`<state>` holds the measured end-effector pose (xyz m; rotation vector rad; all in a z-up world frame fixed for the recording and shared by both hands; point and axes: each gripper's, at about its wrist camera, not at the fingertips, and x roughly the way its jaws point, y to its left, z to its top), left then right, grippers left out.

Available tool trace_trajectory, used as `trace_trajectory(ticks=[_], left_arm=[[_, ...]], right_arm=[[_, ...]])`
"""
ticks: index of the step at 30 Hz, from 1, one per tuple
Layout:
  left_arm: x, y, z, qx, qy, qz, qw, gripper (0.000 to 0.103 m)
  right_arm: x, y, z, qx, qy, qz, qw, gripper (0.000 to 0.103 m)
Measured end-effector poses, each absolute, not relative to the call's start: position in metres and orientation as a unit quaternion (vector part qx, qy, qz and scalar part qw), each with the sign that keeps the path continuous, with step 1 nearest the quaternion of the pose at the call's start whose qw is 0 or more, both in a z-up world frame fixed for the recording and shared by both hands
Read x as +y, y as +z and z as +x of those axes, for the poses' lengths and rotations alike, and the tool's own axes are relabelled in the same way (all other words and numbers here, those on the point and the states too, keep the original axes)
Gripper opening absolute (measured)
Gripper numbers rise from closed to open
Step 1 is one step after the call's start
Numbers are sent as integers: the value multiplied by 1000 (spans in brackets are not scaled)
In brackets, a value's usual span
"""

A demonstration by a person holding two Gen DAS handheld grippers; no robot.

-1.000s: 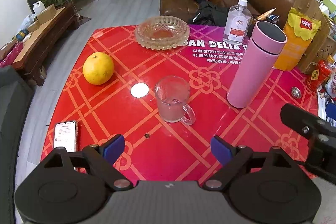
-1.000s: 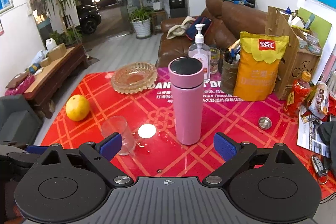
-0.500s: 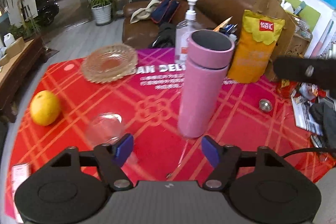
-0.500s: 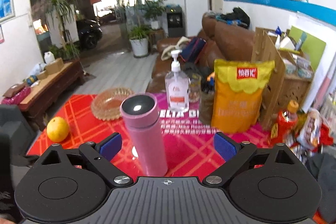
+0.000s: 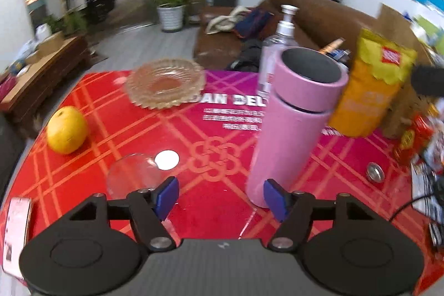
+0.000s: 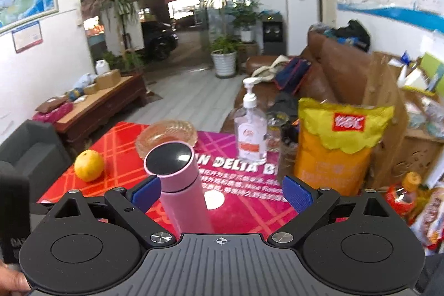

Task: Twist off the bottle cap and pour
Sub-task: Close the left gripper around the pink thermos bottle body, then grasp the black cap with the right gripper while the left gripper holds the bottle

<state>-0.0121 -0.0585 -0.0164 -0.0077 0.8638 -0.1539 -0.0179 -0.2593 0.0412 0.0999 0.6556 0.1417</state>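
**A:** Where is the bottle, and how do my tools stand?

**B:** The pink bottle [image 5: 291, 126] stands upright on the red counter [image 5: 116, 124], its pink cap [image 5: 310, 79] with a dark top screwed on. Your left tool [image 5: 219, 197] is low, in front of the bottle's base, its jaws spread wide and holding nothing. Its right blue pad [image 5: 273, 199] shows just in front of the bottle's foot; whether it touches cannot be told. Your right tool [image 6: 219, 192] is higher and looks down at the cap [image 6: 169, 160]. Its jaws are also wide and empty. The bottle [image 6: 186, 201] sits close to its left pad [image 6: 145, 192], well apart from the right pad.

**A:** What else lies around the bottle?

**B:** To the bottle's left, near your left tool's left pad, stands a clear glass cup [image 5: 133, 179], partly hidden by that finger. Between cup and bottle a small white disc [image 5: 166, 160] lies flat. Further left of the bottle sits a yellow-orange fruit [image 5: 66, 129]. Behind the bottle to the left is a glass ashtray [image 5: 165, 82]. Right behind the bottle stands a clear pump bottle [image 6: 251, 129], and to the bottle's right a yellow snack bag [image 6: 337, 149]. A small metal cap [image 5: 374, 172] lies on the counter right of the bottle. A phone [image 5: 16, 232] lies at the counter's near left edge.
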Motion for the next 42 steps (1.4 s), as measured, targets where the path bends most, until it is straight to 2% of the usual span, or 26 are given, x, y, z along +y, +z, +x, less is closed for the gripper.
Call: trace_trajectory(ticks=[3,6,14,16,19,21,22,30,31,33,40,42], left_arm=[[-68,-16,-13,408,-124,0,904,71],[-83,-23,-11,391,-166,19,905,78],[-108,-57,25,353,-197,69,912,78],[-113,-68,30,343,-197,87,914,81],[-122,-79,30,324,-196,109,919,80],[-127,-83,29,316,-197,121,920,75],[-129,-86,29,315,-201,125,919,69],[-131,-84,23,299,-202,118,925,68],[-131,-84,24,298,-201,117,926,67],[-132,-84,25,297,-199,116,927,67],[-134,-86,28,296,-197,118,927,67],[-133,-86,28,296,-196,118,927,67]], right_arm=[[-264,36,-17,324,85,52,941,96],[-266,35,-16,323,87,48,941,96],[-256,40,-11,331,52,34,942,96],[-252,43,-9,330,54,24,942,96],[-243,48,-5,326,70,11,943,96],[-234,49,-2,324,86,-6,942,96],[-230,48,0,325,94,-14,941,96],[-212,36,24,343,124,-52,930,95],[-211,34,27,345,125,-53,929,93],[-209,31,33,350,129,-57,926,78],[-200,20,55,366,142,-69,917,76],[-199,18,60,370,148,-69,914,64]])
